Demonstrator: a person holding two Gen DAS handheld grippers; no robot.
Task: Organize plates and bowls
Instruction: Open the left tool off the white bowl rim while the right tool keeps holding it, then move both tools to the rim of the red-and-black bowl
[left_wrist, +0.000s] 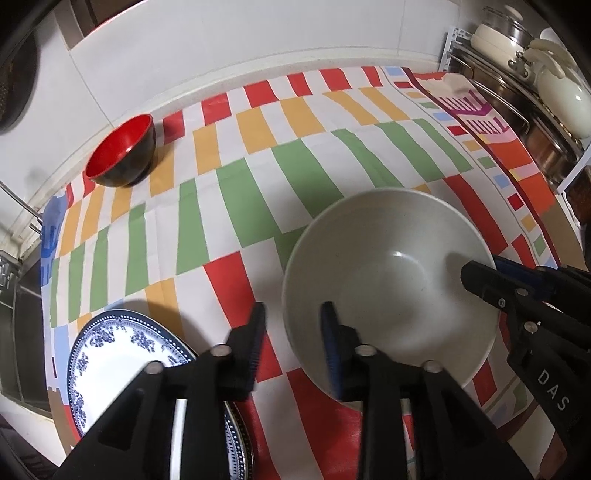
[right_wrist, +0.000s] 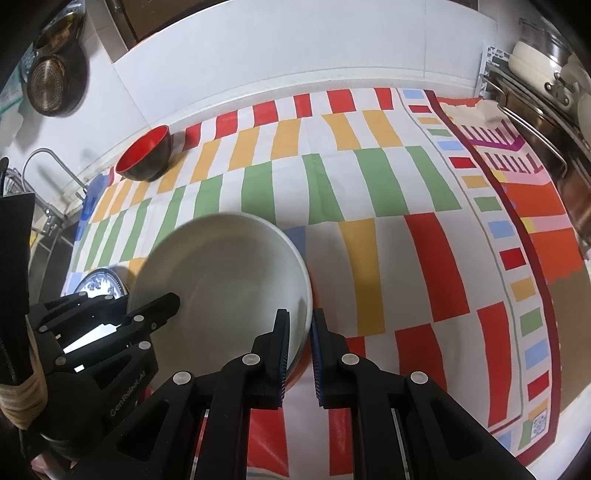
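The right gripper reaches forward and down over the counter, its two fingers straddling the near right rim of a large white bowl: one blue-padded finger sits inside the wall, the other outside, pinching the rim between them. In the left wrist view the same gripper enters from the right, its tip lying over the bowl's right edge. The left gripper points forward at the bowl's near left side with its fingers spread apart; the right finger overlaps the rim of the white bowl while the left one hangs over the cloth, and whether either pad touches the bowl cannot be told. From the right wrist view the left gripper shows at the lower left, its tip against the bowl's left rim. The bowl sits low over a striped tablecloth of red, orange, green and white blocks; whether it rests on the cloth cannot be told. A blue-and-white patterned plate lies at the near left, partly hidden behind the left gripper's body, just beside the bowl. A red-lined black bowl stands well apart at the far left edge of the cloth, near the white tiled wall. A rack of steel pots and pans occupies the far right corner, and a sink faucet shows at the left.
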